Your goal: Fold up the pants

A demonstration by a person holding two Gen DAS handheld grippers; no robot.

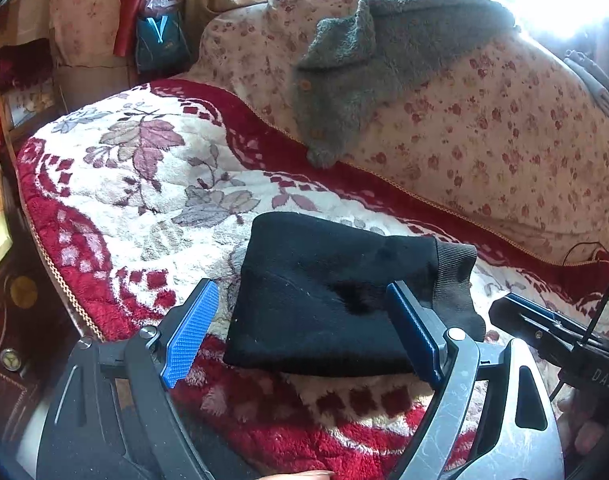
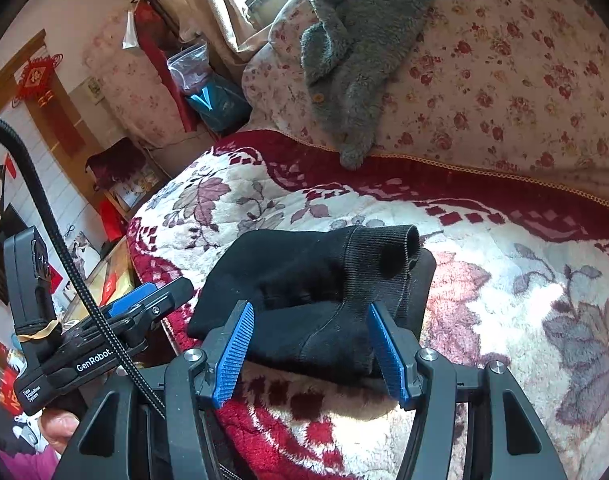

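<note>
Pants [image 1: 328,300]: black, folded into compact bundle, ribbed cuff [image 2: 378,264] on top at far right. Lie on floral blanket [image 1: 144,184] of bed, near its front edge. Judgement: folding looks nearly finished; next move likely tidy cuff or press bundle flat, needing light touch so layers stay stacked. Left claw [image 1: 300,332]: jaws apart, empty, bundle just ahead between fingers. Right claw [image 2: 310,350]: jaws apart, empty, bundle just ahead. Beyond: grey fleece garment [image 1: 356,60] draped on flowered cushion [image 1: 504,140].
</note>
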